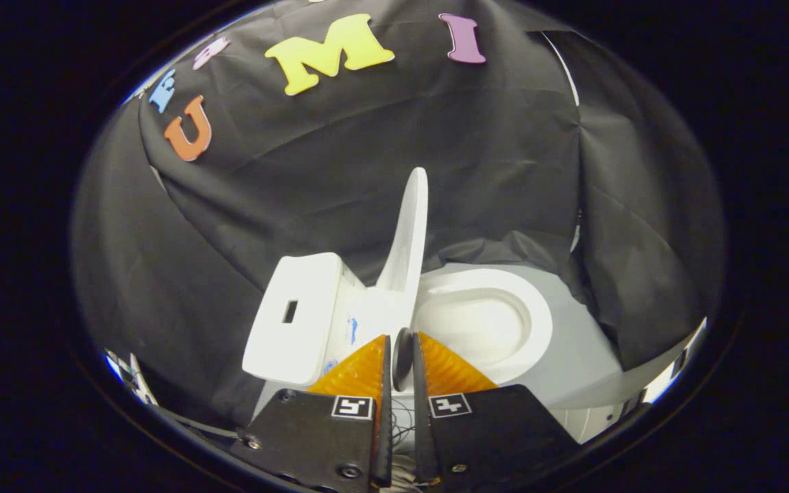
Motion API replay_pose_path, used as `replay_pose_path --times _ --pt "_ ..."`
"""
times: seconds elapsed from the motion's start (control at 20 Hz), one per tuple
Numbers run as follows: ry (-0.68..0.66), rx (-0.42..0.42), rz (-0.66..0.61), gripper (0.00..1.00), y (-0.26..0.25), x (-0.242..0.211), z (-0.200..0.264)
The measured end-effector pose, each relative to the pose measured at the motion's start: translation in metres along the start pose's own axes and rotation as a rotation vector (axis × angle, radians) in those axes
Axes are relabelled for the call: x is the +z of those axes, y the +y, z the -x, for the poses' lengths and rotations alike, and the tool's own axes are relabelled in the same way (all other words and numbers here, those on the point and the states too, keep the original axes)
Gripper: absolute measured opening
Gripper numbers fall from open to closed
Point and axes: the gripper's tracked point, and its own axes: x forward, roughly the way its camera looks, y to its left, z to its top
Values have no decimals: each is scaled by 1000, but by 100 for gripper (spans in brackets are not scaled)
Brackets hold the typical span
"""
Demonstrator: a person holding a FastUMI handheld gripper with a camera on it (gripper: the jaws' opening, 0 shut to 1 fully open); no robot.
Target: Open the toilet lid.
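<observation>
A white toilet stands against the black cloth wall, with its tank (295,318) to the left and its open bowl (480,322) to the right. The toilet lid (408,239) is raised upright between tank and bowl, and I see it almost edge-on. My gripper (402,356) is at the lid's near rim. Its two fingers are close together, and a dark, shaded, rounded edge fills the narrow gap between them. That edge looks like the lid's rim, pinched from both sides.
The seat ring (538,329) lies flat around the bowl. A pale floor or platform (586,370) spreads to the right of the toilet. Black cloth (340,171) hangs close behind and on both sides.
</observation>
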Motion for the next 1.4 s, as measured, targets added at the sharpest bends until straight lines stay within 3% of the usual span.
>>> replay_pose_path --times 0.75,1.4 --pt "-12 59 202 22 137 -15 2" --pt "-15 135 344 22 217 -42 -15"
